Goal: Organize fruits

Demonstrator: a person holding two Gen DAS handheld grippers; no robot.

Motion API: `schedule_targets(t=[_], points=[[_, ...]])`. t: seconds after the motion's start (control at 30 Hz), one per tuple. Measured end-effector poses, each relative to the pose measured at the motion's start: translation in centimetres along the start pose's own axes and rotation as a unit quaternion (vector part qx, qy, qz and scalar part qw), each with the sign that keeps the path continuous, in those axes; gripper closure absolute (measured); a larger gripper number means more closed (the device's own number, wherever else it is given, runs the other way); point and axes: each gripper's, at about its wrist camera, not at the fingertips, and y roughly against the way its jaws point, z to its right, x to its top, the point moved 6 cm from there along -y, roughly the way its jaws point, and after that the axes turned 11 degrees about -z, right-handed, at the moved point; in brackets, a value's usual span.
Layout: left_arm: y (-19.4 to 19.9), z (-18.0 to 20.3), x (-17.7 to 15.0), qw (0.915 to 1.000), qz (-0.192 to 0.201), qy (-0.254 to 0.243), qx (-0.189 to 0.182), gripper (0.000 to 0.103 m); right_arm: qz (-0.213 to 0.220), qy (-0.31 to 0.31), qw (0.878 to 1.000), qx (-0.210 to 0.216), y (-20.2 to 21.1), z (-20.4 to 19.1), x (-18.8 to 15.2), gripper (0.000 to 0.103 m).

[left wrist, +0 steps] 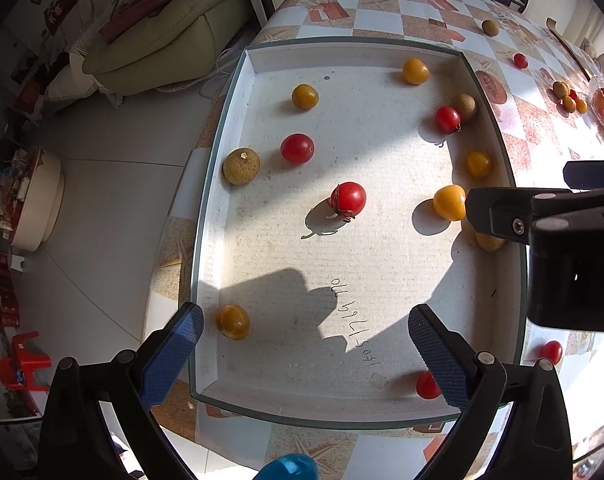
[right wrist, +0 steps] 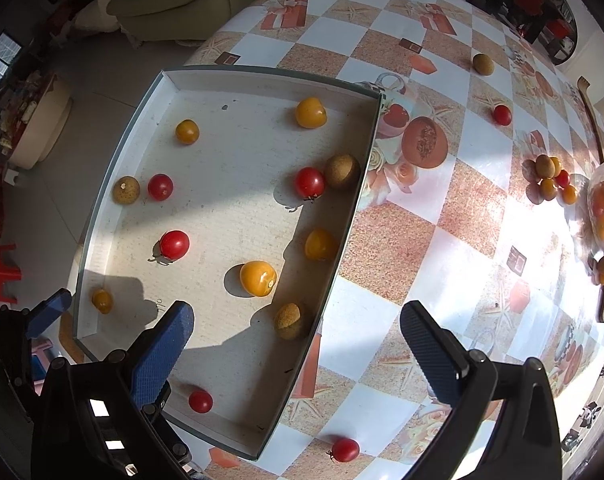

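Tomatoes and brown fruits scattered in tray (right wrist: 344,236) at tabletop's (right wrist: 442,248) near-left edge, left tool (left wrist: 302,344) above tray's near end, fingers apart, empty, right tool (right wrist: 298,336) over tray's right wall, fingers apart, sofa (left wrist: 162,40) beyond.

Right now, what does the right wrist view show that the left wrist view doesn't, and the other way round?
Only the right wrist view: the right gripper with its jaws open, half over the box rim, and a red tomato on the tablecloth just outside the near corner.

Only the left wrist view: the left gripper's jaws open over the near end of the box, and the handwritten digits on the floor.

Both: the white box of scattered fruit and the stemmed red tomato mid-box.
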Motion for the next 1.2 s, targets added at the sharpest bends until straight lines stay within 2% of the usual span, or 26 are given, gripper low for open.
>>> schedule_targets(t=[1.2], points=[[0.45, 0.46, -0.09, 1.0000, 0.003, -0.009, -0.002, 0.000, 0.001, -0.002, 1.000, -0.003, 0.26, -0.04, -0.40, 0.000]])
